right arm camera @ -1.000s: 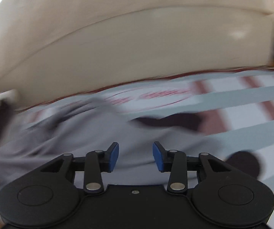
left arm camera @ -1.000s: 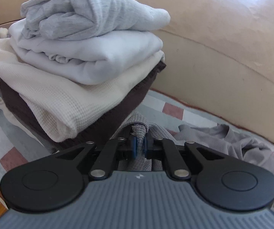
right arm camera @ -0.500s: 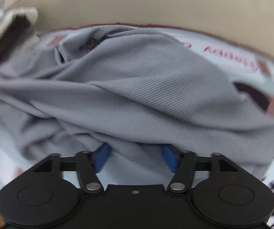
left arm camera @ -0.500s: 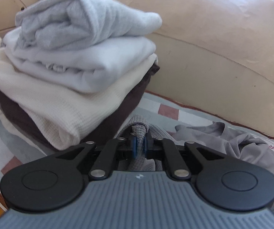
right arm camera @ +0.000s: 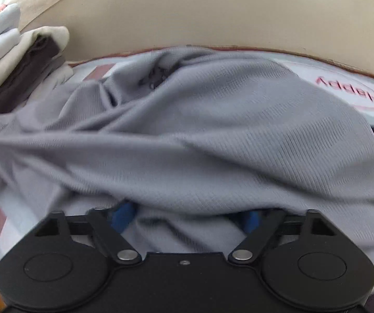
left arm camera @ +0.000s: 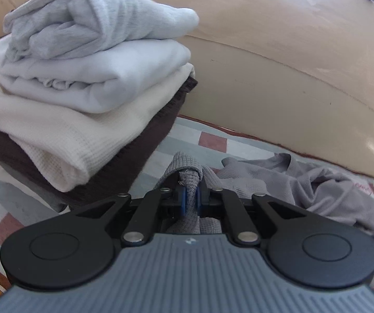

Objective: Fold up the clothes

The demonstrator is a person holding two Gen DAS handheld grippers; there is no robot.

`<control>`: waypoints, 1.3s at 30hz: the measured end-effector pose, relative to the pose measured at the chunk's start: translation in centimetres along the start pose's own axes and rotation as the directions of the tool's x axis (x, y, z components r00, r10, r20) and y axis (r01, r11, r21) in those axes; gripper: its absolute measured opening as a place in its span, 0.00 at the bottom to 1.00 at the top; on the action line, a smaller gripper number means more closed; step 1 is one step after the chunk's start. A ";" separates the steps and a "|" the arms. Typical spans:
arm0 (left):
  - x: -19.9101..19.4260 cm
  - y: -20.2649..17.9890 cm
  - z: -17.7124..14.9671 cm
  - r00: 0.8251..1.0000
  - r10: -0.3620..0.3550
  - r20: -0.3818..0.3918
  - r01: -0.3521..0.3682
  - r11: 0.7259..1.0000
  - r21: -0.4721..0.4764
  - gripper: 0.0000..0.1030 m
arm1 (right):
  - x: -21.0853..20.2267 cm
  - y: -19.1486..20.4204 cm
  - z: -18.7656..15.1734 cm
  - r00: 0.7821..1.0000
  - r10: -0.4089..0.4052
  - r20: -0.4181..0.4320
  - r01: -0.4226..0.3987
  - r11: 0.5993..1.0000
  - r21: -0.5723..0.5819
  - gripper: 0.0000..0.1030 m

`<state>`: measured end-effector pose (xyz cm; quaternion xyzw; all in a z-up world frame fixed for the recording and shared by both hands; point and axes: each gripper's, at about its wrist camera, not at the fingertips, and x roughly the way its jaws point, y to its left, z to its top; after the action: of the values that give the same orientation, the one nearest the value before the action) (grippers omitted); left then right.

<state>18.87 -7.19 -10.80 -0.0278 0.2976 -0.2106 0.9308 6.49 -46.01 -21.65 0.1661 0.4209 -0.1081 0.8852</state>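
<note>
Covering surface: patterned mat (left arm camera: 213,140) with grey, white and red blocks and a pink word.
Backdrop: beige cushion (left arm camera: 278,60) rising behind it.
Stack: folded clothes (left arm camera: 82,91) piled at the mat's left end, grey on top, cream and brown below.
Shirt: grey shirt (right arm camera: 200,135) crumpled on the mat beside the stack.
Left gripper (left arm camera: 191,199): clenched on a bunched edge of the shirt.
Right gripper (right arm camera: 187,216): jaws just been closing, a fold between them; blue pads half hidden, contact unclear.

Both wrist views look down close over the grey garment (left arm camera: 317,190), sharing the folded stack (left arm camera: 88,83).
</note>
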 end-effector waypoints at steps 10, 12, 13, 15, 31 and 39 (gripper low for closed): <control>-0.5 1.6 0.6 0.998 0.047 0.030 -0.045 0.998 -0.041 0.07 | -15.3 -1.6 -1.9 0.962 0.042 0.271 -0.050 0.998 0.026 0.10; -0.7 1.4 0.6 0.997 0.065 0.036 -0.064 0.998 -0.024 0.07 | -15.8 -3.1 -3.8 0.971 0.204 0.126 -0.212 0.976 0.053 0.10; -0.7 1.4 0.6 0.997 0.075 0.030 -0.074 0.997 -0.020 0.07 | -15.6 -3.6 -5.0 0.963 0.266 0.050 -0.270 0.959 0.084 0.10; -0.5 1.3 0.5 0.996 0.094 0.012 -0.094 0.995 -0.019 0.07 | -14.5 -3.2 -8.2 0.951 0.305 -0.042 -0.301 0.949 0.092 0.10; 1.3 2.7 -0.4 0.981 0.139 -0.133 -0.149 0.987 -0.063 0.07 | -10.6 -5.7 -8.8 0.946 0.307 -0.102 -0.260 0.910 0.322 0.58; 2.4 3.1 -0.3 0.981 0.122 -0.152 -0.137 0.986 -0.094 0.07 | -8.4 -4.9 -11.4 0.871 0.489 -0.041 -0.434 0.807 0.399 0.09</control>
<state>21.59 -5.37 -12.92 -0.0416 0.3764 -0.1353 0.9156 -8.46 -45.68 -22.85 0.4379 0.4007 0.0439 0.8036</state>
